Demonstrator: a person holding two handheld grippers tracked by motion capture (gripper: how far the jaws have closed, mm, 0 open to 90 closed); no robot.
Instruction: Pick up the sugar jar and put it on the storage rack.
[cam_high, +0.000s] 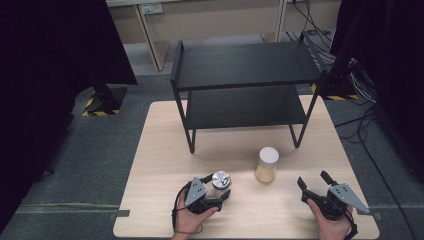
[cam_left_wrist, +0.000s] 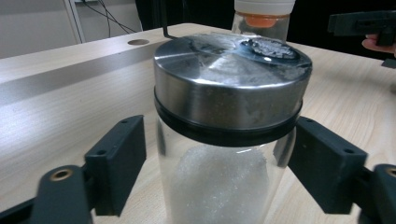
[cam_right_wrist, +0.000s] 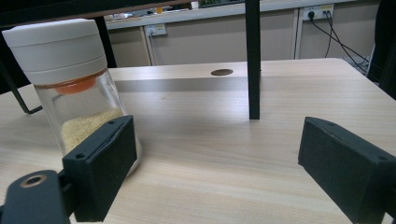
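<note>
Both hands come in at the bottom of the high view, each with a 2-jaw gripper resting low over the light wooden table (cam_high: 150, 165). At the near left the left gripper (cam_high: 218, 191) has its jaws either side of a small glass jar with a steel lid (cam_high: 220, 181). From the left gripper view, that jar (cam_left_wrist: 229, 140) stands upright on the table, white grains inside, with 1 black pad just beside the glass on each side; the right pad looks to be at the glass, the left one shows a thin gap, and whether they press on it I cannot tell. Off to the near right, the right gripper (cam_high: 313, 181) has its jaws spread wide with nothing between them, bare tabletop showing in the gap in the right gripper view. Between the 2 grippers and a little farther back stands a second jar with a white cap (cam_high: 267, 165), holding pale yellow grains, well apart from the steel-lidded one. Behind it, at the far half of the table, a black 2-tier shelf (cam_high: 245, 65) stands on thin legs.
</note>
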